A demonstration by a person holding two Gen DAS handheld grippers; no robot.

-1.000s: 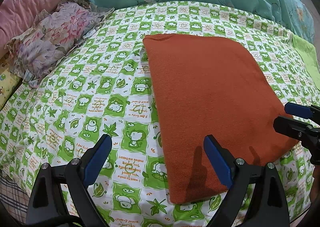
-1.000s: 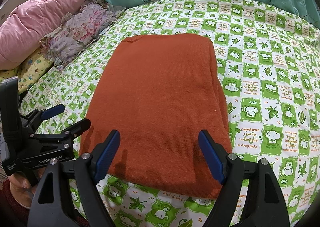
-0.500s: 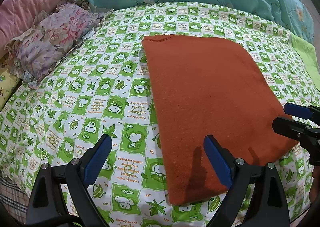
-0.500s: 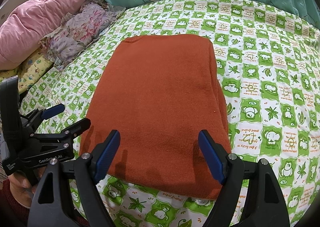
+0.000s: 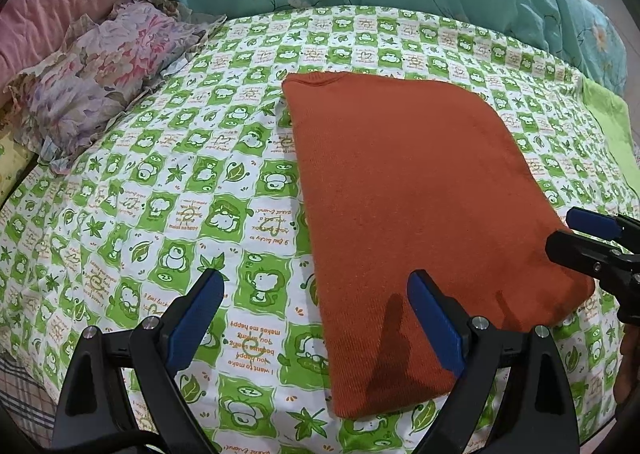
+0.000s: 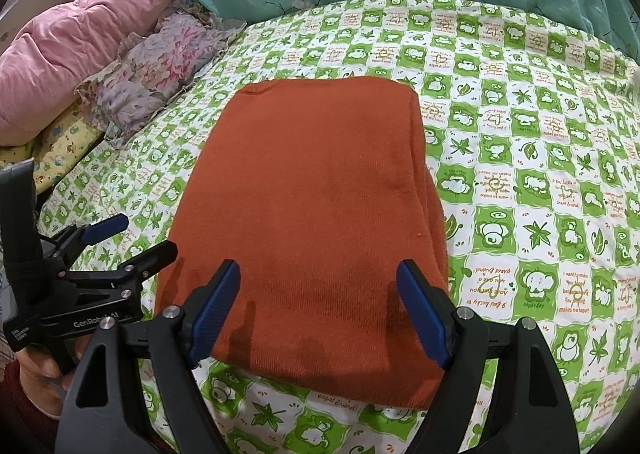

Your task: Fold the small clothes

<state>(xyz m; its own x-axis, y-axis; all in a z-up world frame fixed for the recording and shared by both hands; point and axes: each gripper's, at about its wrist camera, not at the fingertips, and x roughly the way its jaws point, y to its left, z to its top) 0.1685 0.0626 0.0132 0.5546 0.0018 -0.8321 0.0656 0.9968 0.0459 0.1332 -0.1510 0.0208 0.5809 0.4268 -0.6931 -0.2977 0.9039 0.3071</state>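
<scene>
Blue-padded, the left gripper (image 5: 316, 318) stands wide apart and empty at the bottom of its view, one pad over the bedsheet (image 5: 168, 190), the other over the orange folded garment (image 5: 408, 206). Its body, at the lower left of the right wrist view, reads "GenRobot AI". The right gripper (image 6: 320, 308) is equally wide, holding nothing, over the garment's near edge. The garment lies flat mid-frame on the green-checked sheet, printed "I want to make you happy". A floral pillow (image 6: 160, 82) sits upper left.
</scene>
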